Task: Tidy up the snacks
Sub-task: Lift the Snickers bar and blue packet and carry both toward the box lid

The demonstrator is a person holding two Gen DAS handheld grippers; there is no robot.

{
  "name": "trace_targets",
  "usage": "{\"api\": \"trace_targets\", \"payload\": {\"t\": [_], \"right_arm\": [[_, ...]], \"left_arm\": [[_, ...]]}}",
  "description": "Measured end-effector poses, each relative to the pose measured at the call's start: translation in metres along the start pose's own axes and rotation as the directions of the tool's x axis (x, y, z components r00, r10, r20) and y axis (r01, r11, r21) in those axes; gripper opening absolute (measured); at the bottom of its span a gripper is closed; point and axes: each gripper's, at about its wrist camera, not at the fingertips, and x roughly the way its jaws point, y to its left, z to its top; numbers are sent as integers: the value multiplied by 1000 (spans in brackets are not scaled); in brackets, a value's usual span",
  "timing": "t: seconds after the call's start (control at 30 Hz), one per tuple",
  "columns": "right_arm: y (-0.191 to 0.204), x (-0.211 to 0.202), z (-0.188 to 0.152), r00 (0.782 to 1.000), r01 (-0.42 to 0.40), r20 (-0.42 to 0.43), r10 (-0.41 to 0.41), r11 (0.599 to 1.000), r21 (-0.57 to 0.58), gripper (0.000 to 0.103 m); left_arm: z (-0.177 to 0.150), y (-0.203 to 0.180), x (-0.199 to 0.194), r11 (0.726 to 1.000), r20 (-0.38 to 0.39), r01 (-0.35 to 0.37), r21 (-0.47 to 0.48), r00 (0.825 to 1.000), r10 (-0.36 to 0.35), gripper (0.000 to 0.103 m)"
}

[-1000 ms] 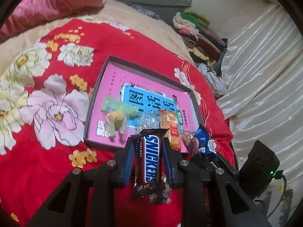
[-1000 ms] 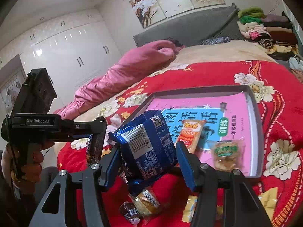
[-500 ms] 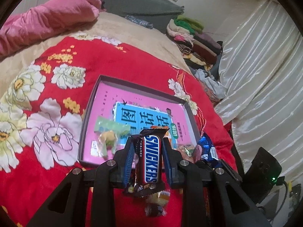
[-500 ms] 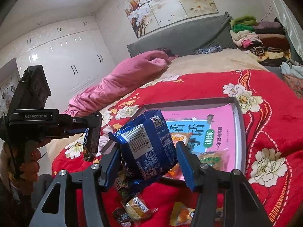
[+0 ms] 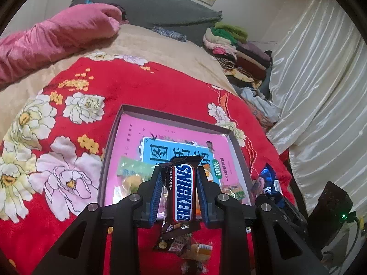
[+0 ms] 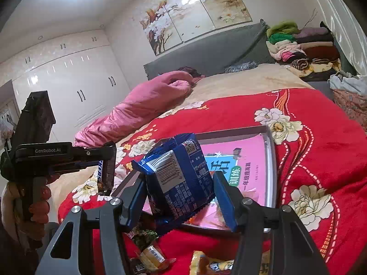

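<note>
We held 2 snacks at once, 1 in each pair of tongs, and both hung above the near edge of the shallow box (image 5: 174,117) that lay on the red flowered bedspread (image 5: 68,224).

The left tongs (image 5: 179,194) were clenched on a Snickers bar (image 5: 183,192), gripped across its narrow sides so it stood upright with its crimped end pointing to 12 o'clock. We judged that grip kept the bar from swinging and let it drop flat into the box. The left tongs pitched downward over the box's near wall.

The right tongs (image 6: 181,197) grasped a blue biscuit packet (image 6: 179,178), pinched across its width with the barcode side facing us and its top corner tipped toward 11 o'clock. Those tongs pointed more shallowly, aimed at the pink lining of the box.

In the right wrist view, a hand (image 6: 37,201) gripped the left tool's handle at 9 o'clock. Loose wrapped sweets (image 6: 149,254) lay on the bedspread at 6 o'clock, outside the box, so we judged the sorting was only partly done.
</note>
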Motion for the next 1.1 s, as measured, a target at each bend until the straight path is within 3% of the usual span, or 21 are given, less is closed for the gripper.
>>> {"api": "trace_targets", "payload": {"t": [0.57, 1.1], "right_arm": [[2, 9, 2, 996, 82, -14, -83, 995, -58, 57], [6, 24, -2, 995, 75, -57, -80, 994, -85, 57]], "left_arm": [[0, 5, 25, 999, -5, -40, 22, 999, 41, 29], [-7, 12, 47, 997, -26, -62, 38, 998, 63, 29]]}}
